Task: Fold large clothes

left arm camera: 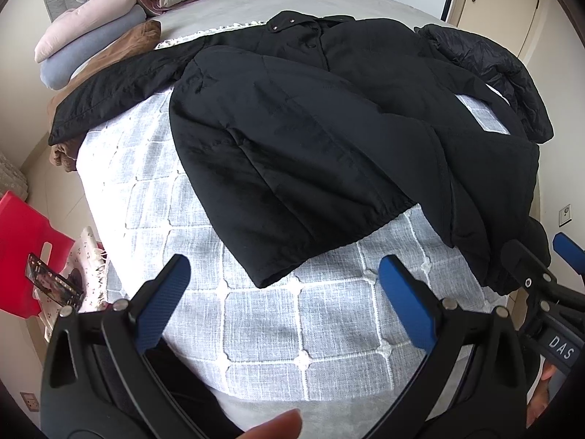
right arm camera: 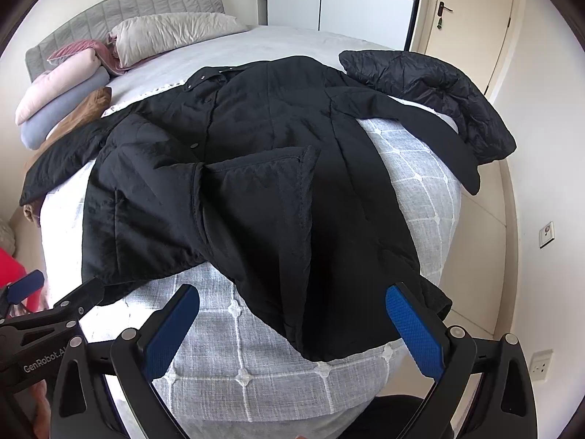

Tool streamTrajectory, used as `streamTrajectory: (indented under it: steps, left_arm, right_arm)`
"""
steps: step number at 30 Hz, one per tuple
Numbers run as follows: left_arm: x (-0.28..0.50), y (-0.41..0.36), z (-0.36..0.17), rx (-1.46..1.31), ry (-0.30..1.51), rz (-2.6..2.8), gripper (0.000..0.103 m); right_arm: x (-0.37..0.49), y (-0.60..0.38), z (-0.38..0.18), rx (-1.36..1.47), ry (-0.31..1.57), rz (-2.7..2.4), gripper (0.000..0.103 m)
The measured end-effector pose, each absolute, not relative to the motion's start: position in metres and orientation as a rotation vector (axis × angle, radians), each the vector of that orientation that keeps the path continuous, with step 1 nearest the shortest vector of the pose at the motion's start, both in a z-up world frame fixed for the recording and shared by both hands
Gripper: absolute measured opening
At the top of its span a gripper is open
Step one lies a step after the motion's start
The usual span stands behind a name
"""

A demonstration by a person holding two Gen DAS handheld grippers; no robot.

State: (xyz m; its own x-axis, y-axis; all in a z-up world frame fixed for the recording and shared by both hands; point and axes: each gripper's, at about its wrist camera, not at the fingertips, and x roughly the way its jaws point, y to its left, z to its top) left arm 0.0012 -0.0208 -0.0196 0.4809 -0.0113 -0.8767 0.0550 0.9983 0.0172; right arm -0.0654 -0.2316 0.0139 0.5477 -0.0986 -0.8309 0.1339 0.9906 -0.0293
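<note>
2 grippers (left arm camera: 285,300) (right arm camera: 292,325) gape empty above coat (right arm camera: 256,183)

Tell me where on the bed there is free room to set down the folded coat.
Free: the checked cover between the black coat hem and the near edge, and the grey sheet between the collar and the pillow. Crowded: the left edge with rolled blankets, the right corner with a dark jacket.

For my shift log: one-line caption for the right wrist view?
Open right gripper hovers over the hem of a black coat spread on the bed.
</note>
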Motion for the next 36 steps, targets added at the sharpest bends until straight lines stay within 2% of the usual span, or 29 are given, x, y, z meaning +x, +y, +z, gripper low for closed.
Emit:
streamTrajectory:
  steps: [36]
  left_arm:
    - [0.0054, -0.0177, -0.0197, 0.053, 1.075, -0.039, 0.102]
  right_arm:
    - [-0.068, -0.2325, 0.0122, 0.04, 0.985, -0.138, 0.103]
